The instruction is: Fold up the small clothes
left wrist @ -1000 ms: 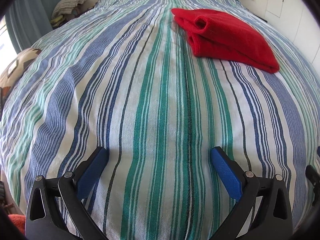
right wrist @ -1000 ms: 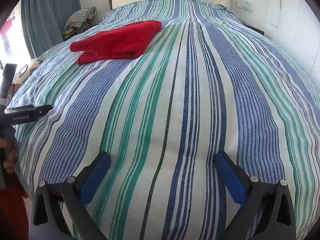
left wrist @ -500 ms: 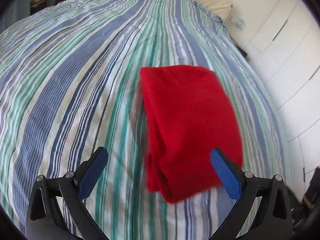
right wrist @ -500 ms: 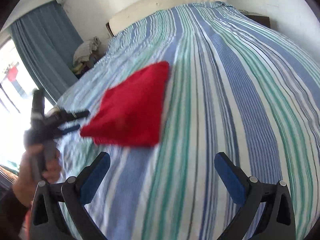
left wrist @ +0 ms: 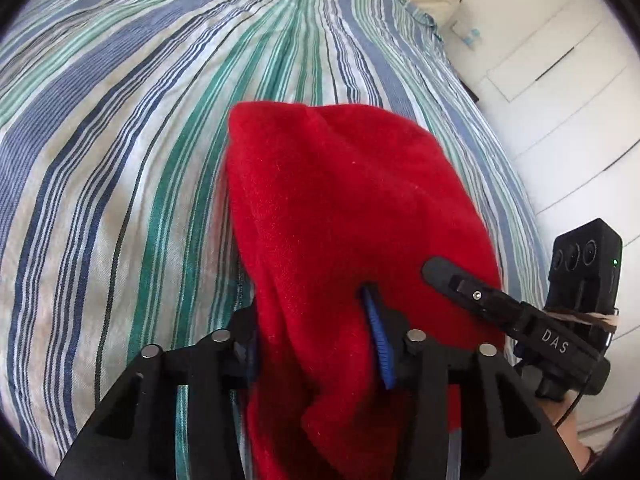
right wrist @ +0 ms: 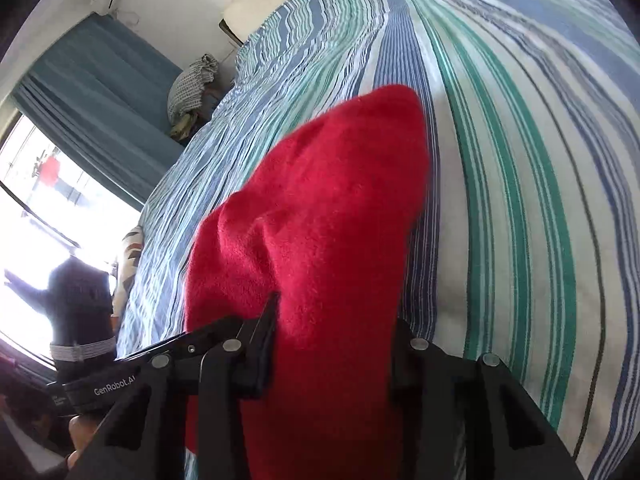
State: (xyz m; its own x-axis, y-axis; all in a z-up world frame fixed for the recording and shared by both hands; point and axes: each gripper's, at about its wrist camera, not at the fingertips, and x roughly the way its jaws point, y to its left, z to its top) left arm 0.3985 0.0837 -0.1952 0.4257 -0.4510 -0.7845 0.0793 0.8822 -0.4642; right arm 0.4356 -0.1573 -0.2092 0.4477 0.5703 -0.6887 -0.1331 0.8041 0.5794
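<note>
Both sets of jaws are closing on the folded red cloth (left wrist: 352,208): left gripper (left wrist: 316,348) and right gripper (right wrist: 332,344) pinch its near edge. Beyond lies open striped bedspread (left wrist: 120,152).

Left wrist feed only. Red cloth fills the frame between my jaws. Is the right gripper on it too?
Observer: Yes. In the right wrist view the red cloth fills the right gripper, whose jaws are closing on it.
Operator: Left gripper visible from there?
Observer: Yes. The left gripper bites the cloth's edge right beside the right one, with its jaws closing too.
Operator: What's past the bed on that side?
Observer: A teal curtain hangs beside a bright window.
</note>
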